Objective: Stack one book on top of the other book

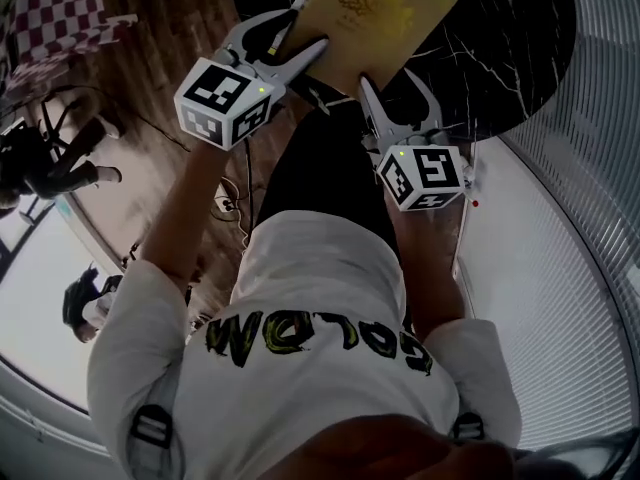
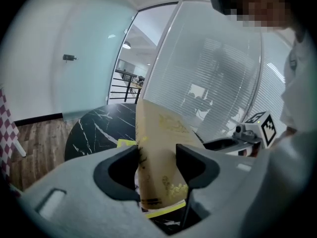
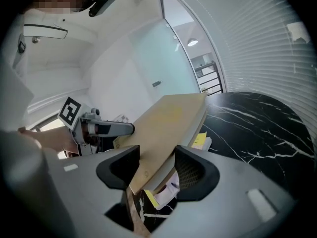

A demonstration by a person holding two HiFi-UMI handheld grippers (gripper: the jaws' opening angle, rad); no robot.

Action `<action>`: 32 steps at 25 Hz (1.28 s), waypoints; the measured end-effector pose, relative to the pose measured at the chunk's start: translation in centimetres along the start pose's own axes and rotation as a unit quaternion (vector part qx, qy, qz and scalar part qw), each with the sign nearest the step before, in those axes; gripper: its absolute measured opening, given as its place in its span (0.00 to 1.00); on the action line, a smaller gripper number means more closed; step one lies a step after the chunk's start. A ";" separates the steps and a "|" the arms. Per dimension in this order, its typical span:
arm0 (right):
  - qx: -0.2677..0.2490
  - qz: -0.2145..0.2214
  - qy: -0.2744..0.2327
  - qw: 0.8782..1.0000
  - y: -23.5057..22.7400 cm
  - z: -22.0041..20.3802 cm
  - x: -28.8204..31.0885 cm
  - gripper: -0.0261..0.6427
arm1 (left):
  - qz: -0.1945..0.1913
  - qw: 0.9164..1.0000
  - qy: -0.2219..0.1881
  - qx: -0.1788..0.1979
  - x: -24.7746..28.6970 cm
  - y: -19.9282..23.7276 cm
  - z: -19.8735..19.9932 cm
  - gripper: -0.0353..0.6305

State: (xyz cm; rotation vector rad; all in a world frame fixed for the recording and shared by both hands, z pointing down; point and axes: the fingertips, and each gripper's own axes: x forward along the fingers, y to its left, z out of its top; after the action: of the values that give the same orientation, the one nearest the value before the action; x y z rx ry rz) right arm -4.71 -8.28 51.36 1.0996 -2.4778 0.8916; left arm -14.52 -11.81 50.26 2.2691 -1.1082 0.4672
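A tan book [image 1: 375,18] with a gold emblem hangs tilted over the round black marble table [image 1: 500,38]. My left gripper [image 1: 300,36] is shut on its near left corner, and in the left gripper view the cover [image 2: 158,148] stands between the pads of that gripper [image 2: 157,170]. My right gripper [image 1: 392,86] is shut on the near edge. In the right gripper view the book's cover and page edge [image 3: 168,123] run between the jaws of the right gripper [image 3: 157,170]. Under it, a second book [image 3: 200,140] with yellow and white shows in part on the table [image 3: 257,128].
Wooden floor [image 1: 170,58] lies left of the table, with a red checked cloth [image 1: 60,8] at the far left. Slatted window blinds [image 1: 590,168] curve along the right. My white shirt [image 1: 320,298] fills the lower middle of the head view.
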 end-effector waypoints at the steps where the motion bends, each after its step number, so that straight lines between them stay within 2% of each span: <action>1: 0.002 0.000 0.005 1.000 -0.2 -0.4 0.5 0.38 | -0.001 1.000 0.003 -0.005 0.3 0.4 -0.5 0.41; 9: 0.015 0.002 0.032 0.999 -1.9 -3.9 5.1 0.37 | 0.002 0.999 0.019 -0.029 3.1 4.4 -4.6 0.41; 15: 0.027 0.001 0.047 0.999 -2.4 -5.8 6.7 0.37 | -0.001 0.999 0.033 -0.042 4.1 5.9 -6.7 0.41; 32: 0.032 -0.013 0.068 0.997 -3.8 -8.0 8.7 0.36 | -0.003 0.997 0.054 -0.050 6.4 7.7 -9.3 0.41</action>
State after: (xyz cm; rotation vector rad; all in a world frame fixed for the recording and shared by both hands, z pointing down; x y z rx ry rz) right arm -7.61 -10.01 63.30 1.0526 -2.3350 1.0105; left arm -17.39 -13.67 63.51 2.1346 -1.0468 0.5155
